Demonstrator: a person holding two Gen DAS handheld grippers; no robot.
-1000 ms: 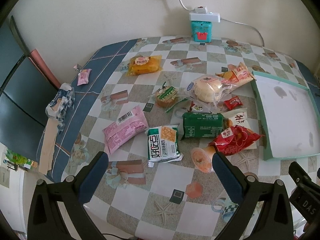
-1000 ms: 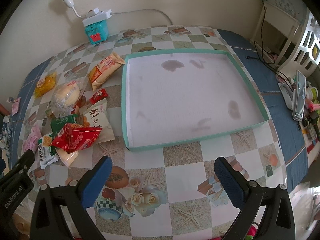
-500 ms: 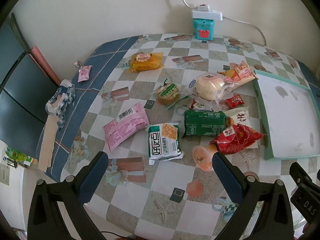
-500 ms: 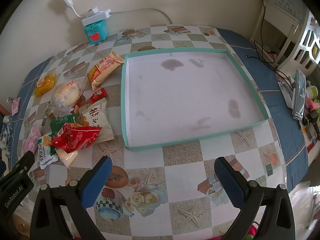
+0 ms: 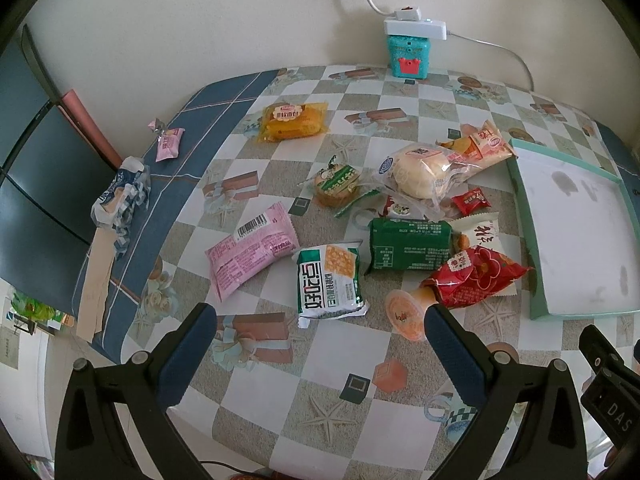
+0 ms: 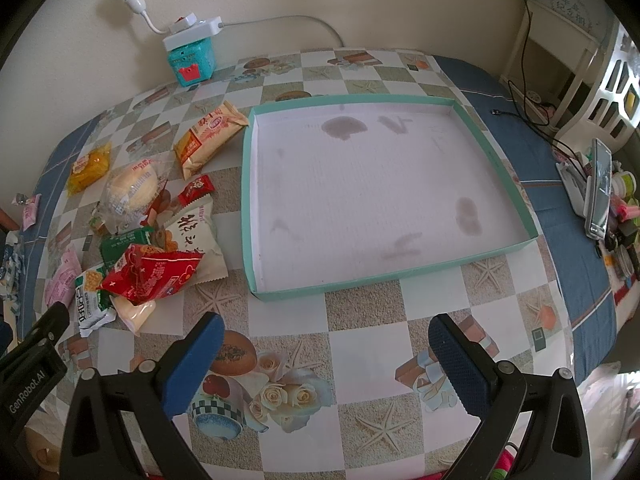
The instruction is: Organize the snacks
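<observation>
You haven't really started: the teal tray point(image 6: 494, 152) holds nothing, all the snacks point(image 5: 400, 236) sit piled left of it, and your left gripper point(image 5: 320, 340) and right gripper point(image 6: 326, 354) hang wide open, empty.

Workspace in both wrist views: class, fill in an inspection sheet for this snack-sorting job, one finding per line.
Surface: table under a checked cloth with shell prints.
Job's things: teal tray holds no snacks, its base stained; snack packets lie loose beside it, some overlapping.
Clutter: small pink packet and crumpled blue wrapper lie apart near the table edge.
Grippers: left gripper and right gripper both open, holding nothing.
Cables: white power strip on a teal box, lead along the wall.
Surroundings: cluttered white shelves beside the table.
</observation>
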